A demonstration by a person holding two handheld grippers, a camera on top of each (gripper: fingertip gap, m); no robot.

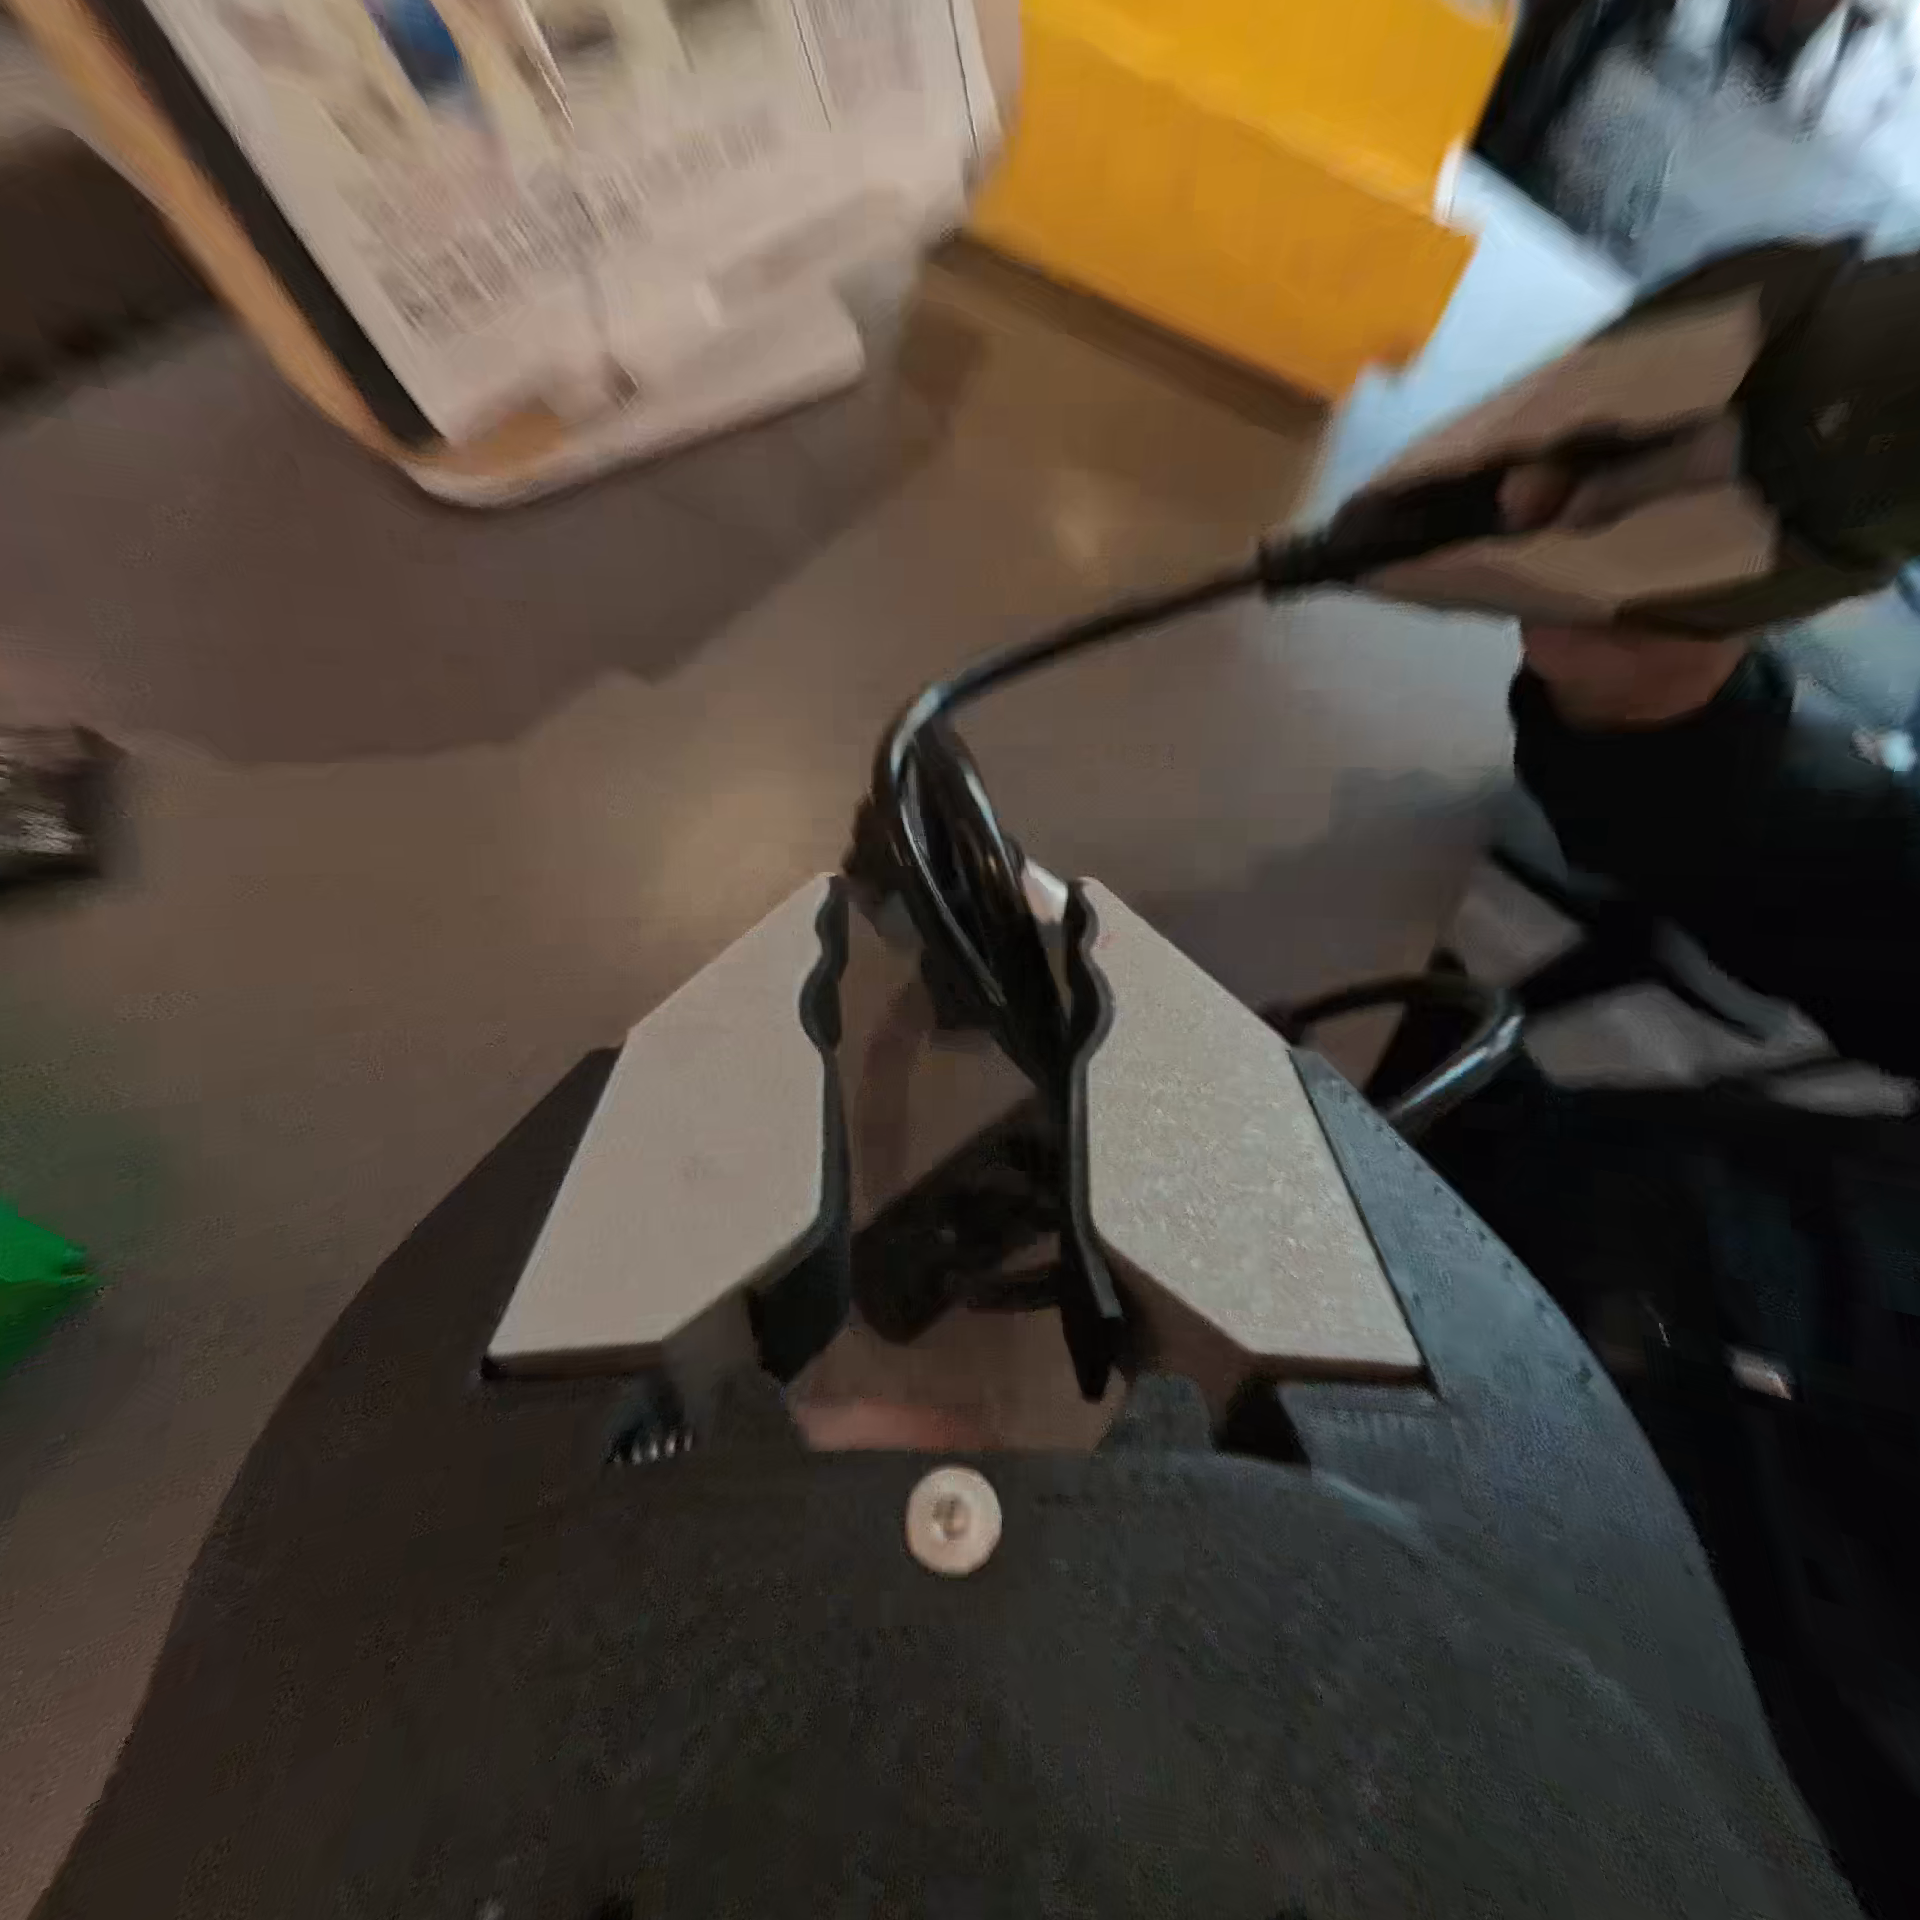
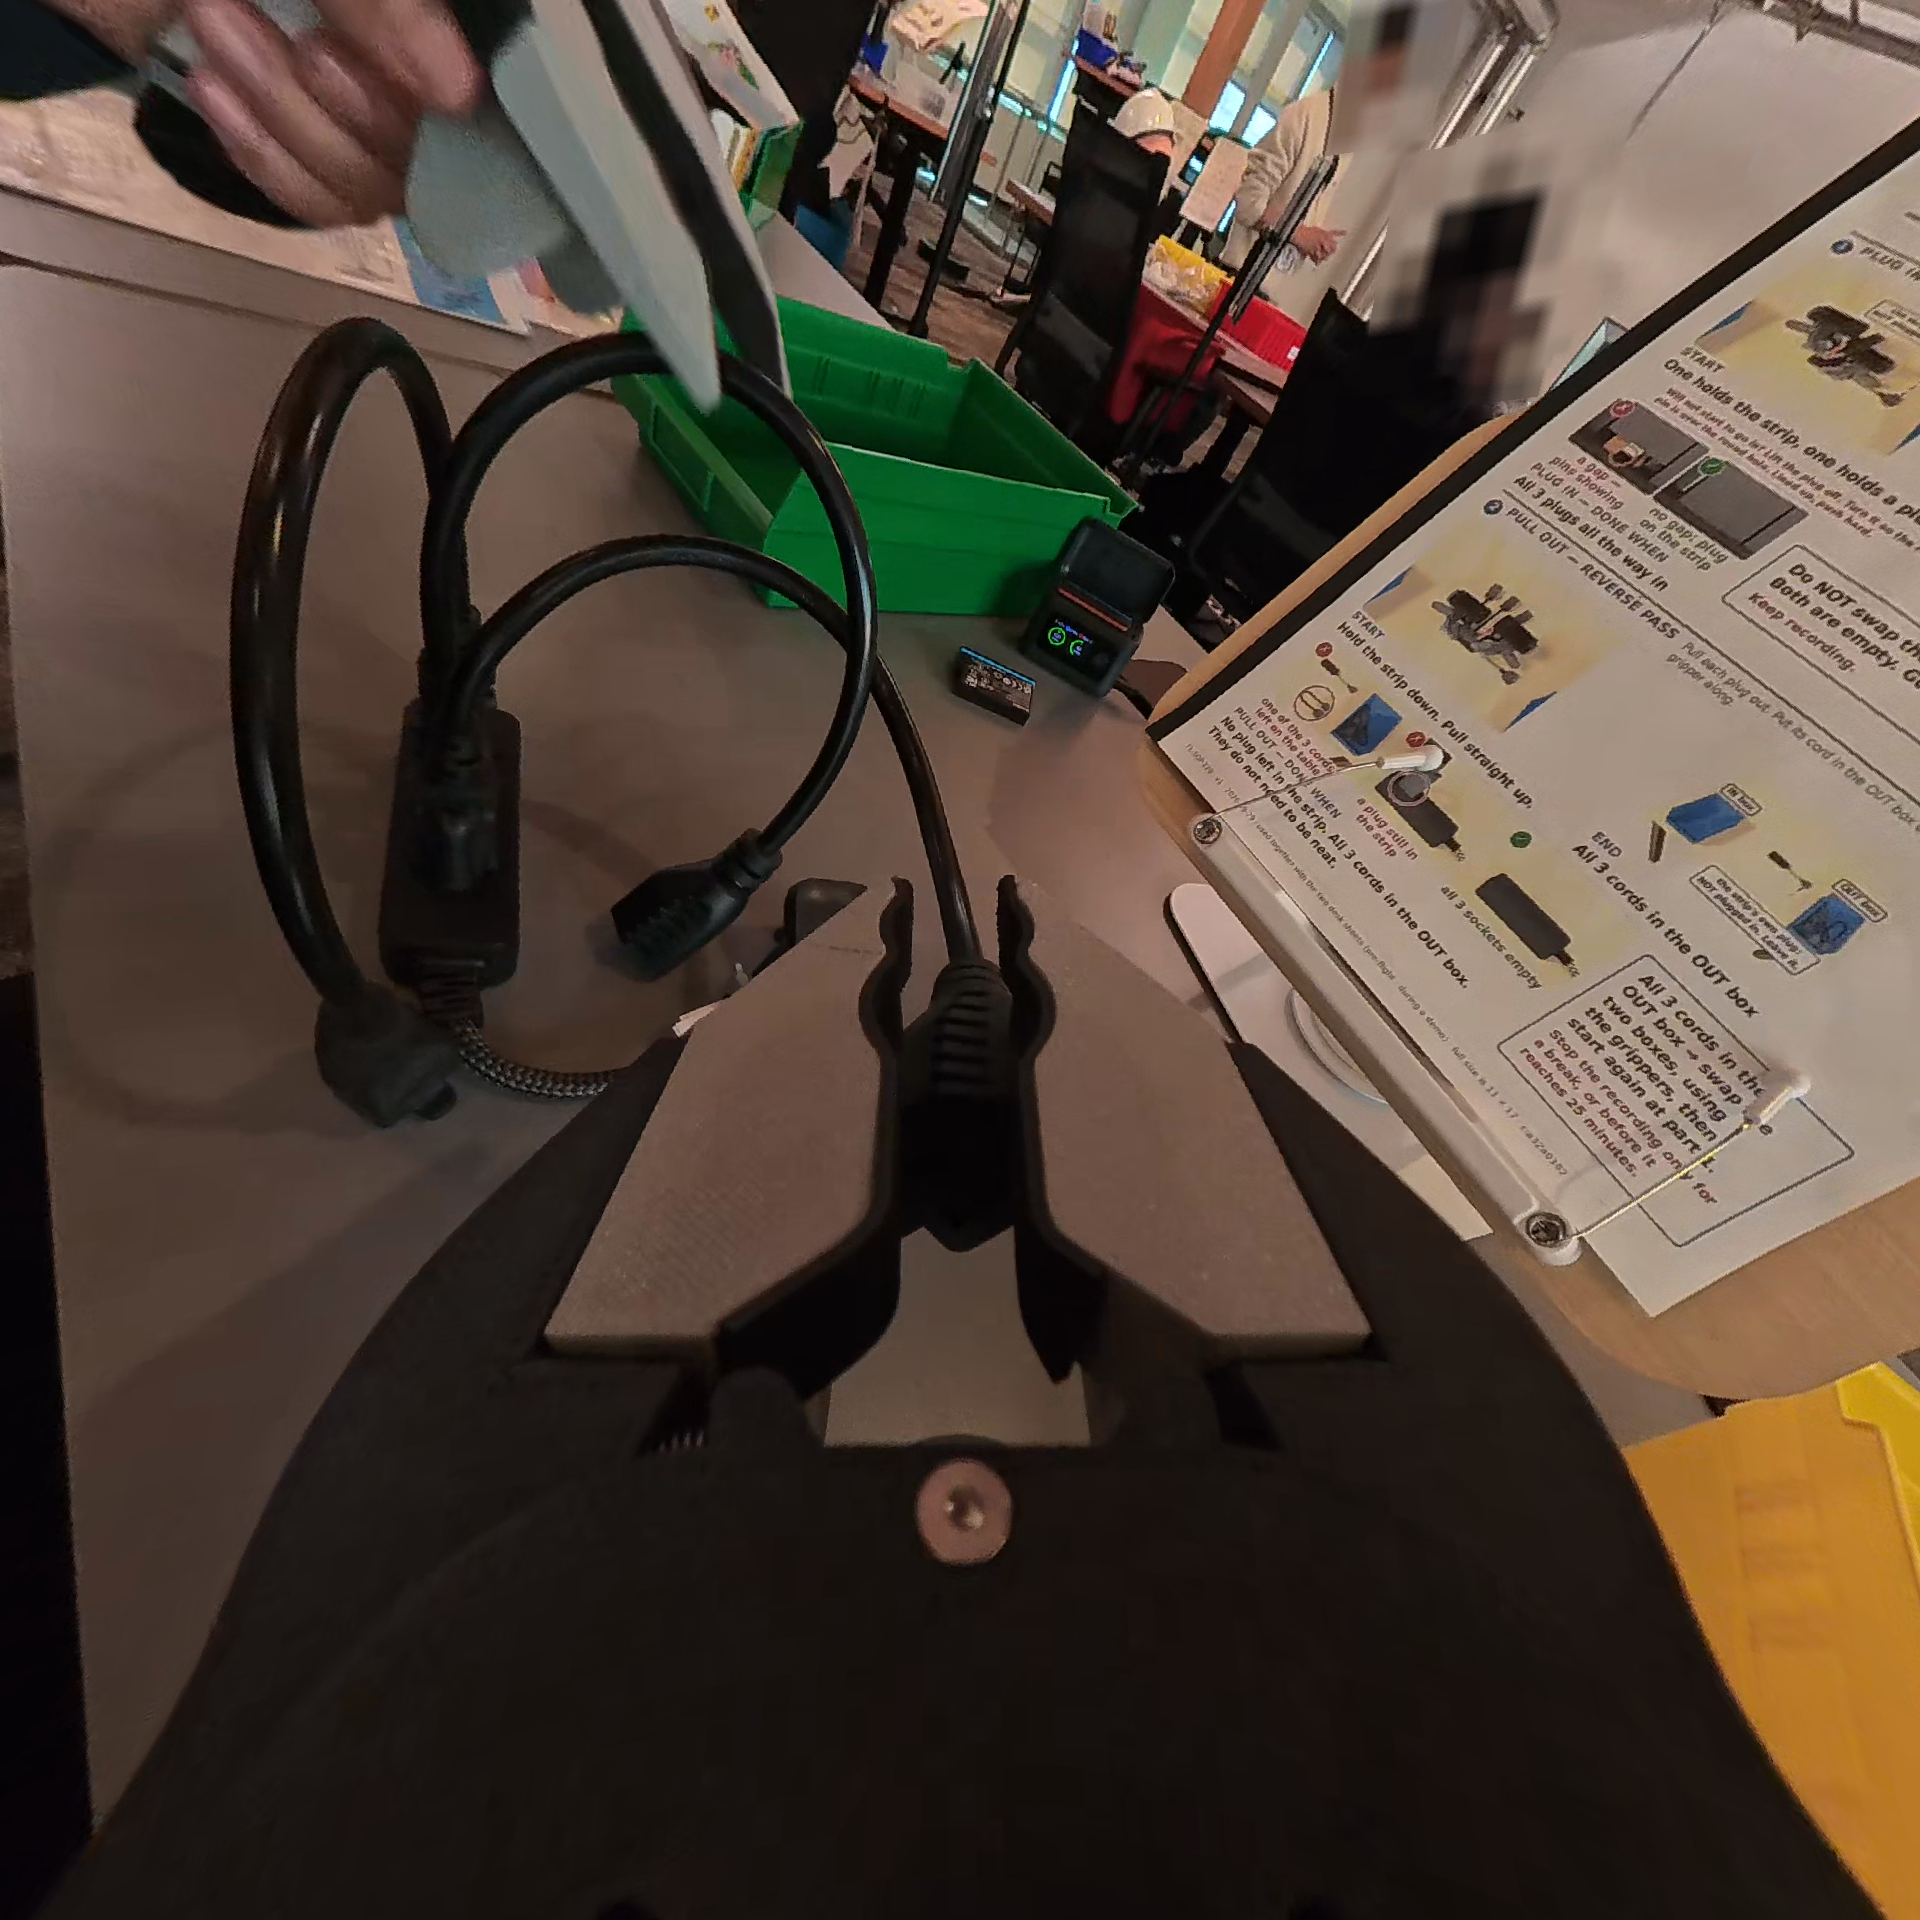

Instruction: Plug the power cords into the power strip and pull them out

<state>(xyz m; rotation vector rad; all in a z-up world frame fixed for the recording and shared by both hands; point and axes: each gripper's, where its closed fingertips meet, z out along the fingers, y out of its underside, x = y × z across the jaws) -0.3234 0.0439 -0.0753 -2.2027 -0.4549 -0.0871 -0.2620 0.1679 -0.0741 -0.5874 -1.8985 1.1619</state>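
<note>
Fingers (image 2: 1023,997) around ribbed black plug (image 2: 961,1049)

R gripper (image 2: 951,914) clamps black cord plug (image 2: 961,1049); power strip (image 2: 447,842) left w/ cords looped.

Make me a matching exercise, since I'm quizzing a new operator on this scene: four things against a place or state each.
Things:
1. green bin
2. yellow box
3. black plug
4. small device

Places or states:
A. clamped between the right gripper's fingers
B. screen lit
C. open-topped, behind the cord loops
D. lower right corner of the right wrist view

Pairs: 1-C; 2-D; 3-A; 4-B
</note>
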